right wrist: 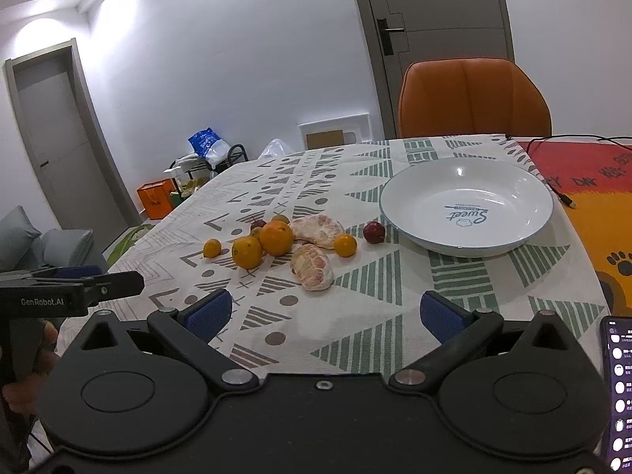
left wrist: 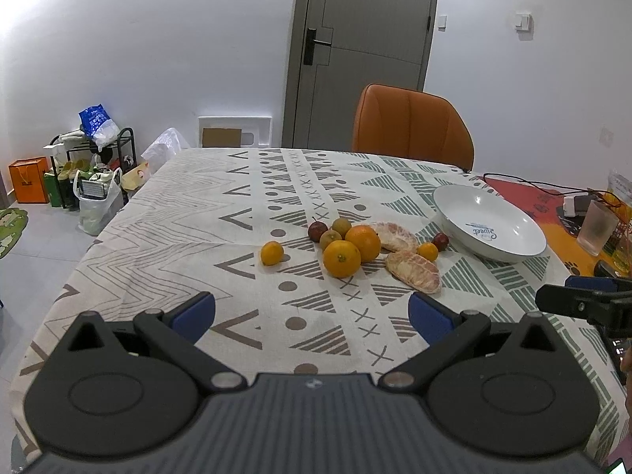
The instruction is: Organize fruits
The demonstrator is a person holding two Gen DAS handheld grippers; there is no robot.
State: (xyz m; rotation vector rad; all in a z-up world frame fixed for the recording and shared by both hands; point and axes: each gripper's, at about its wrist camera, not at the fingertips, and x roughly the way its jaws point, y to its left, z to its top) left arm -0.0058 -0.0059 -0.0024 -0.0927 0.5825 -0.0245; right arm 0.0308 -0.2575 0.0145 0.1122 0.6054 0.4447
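From the left wrist, the left gripper (left wrist: 312, 316) hangs near the table's front edge with its jaws spread wide and holding nothing, the fruit heap, led by a large orange (left wrist: 341, 258), lying mid-table beside the empty white bowl (left wrist: 454, 213). From the right wrist, the right gripper (right wrist: 326, 314) is likewise wide apart and empty; nudging the round oranges could roll them, and squeezing the peeled pomelo segment (right wrist: 312, 266) could crush it.

White walls, grey door (left wrist: 357, 31), orange chair (left wrist: 410, 126).
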